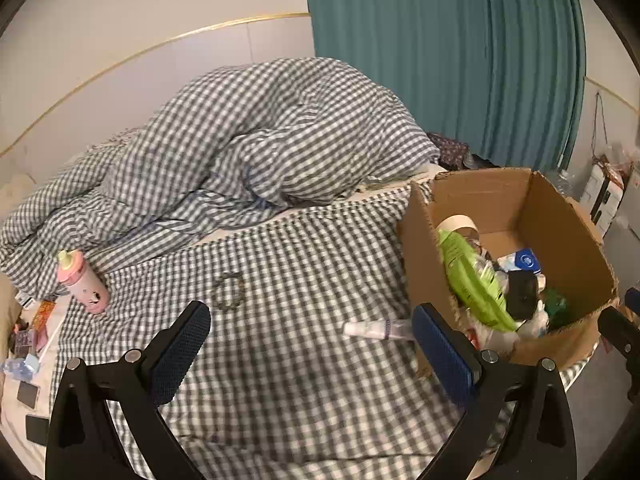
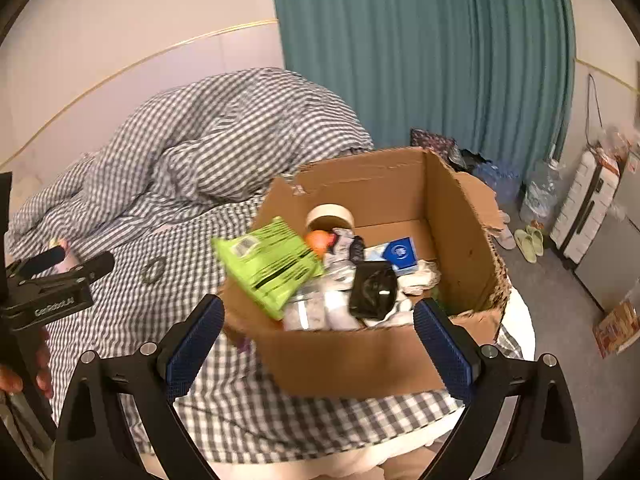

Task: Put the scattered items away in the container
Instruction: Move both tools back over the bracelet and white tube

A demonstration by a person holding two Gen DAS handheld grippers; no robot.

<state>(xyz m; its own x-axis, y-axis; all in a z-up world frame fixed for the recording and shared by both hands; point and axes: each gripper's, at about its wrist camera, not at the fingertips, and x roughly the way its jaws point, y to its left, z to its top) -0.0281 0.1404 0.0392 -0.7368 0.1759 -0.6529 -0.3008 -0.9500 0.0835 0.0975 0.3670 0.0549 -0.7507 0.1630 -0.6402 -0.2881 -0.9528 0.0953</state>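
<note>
An open cardboard box (image 1: 568,216) stands on the checked bed at the right, holding a green packet (image 1: 472,276), a tape roll and other items; it also shows in the right wrist view (image 2: 460,216). My left gripper (image 1: 312,344) is open and empty above the sheet. A small white tube (image 1: 376,328) lies between its fingers, next to the box. A pink bottle (image 1: 82,282) lies at the left, and a dark hair tie (image 1: 230,290) in the middle. My right gripper (image 2: 318,344) is open and empty, just before the box's near wall.
A heaped checked duvet (image 1: 240,148) fills the back of the bed. Small packets and phones (image 1: 28,360) lie at the bed's left edge. Teal curtain (image 2: 420,52), water bottles, slippers (image 2: 528,240) and a white suitcase (image 2: 588,208) stand on the floor at the right.
</note>
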